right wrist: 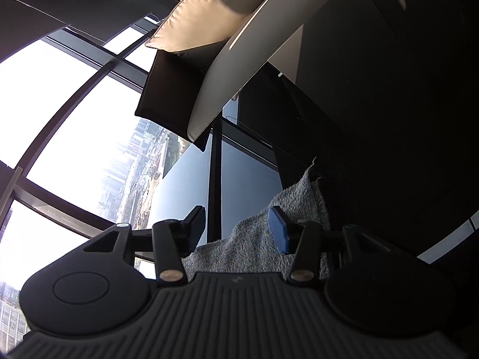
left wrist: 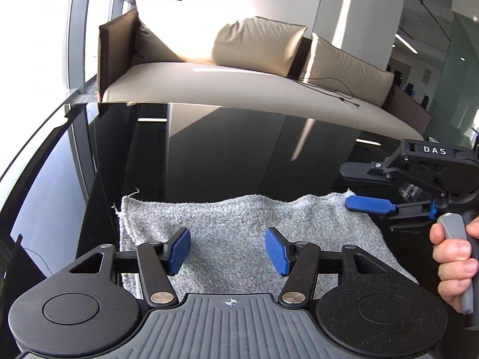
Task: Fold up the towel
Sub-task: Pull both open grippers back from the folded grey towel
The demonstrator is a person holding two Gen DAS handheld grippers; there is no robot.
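Observation:
A grey terry towel (left wrist: 239, 233) lies spread on a glossy black table (left wrist: 209, 155). My left gripper (left wrist: 228, 249) is open and empty, its blue pads hovering low over the towel's near middle. My right gripper (left wrist: 348, 187) comes in sideways at the towel's far right corner, open, its lower blue pad (left wrist: 369, 204) resting on or just over the corner and its upper finger above. In the right wrist view the right gripper (right wrist: 238, 230) is open, tilted on its side, with the towel (right wrist: 269, 233) between and behind its fingers.
A beige sofa (left wrist: 239, 89) with cushions stands just behind the table's far edge, a thin black cable lying on its seat. Large windows (right wrist: 74, 113) are to the left. The table's left edge (left wrist: 33, 146) curves near the towel.

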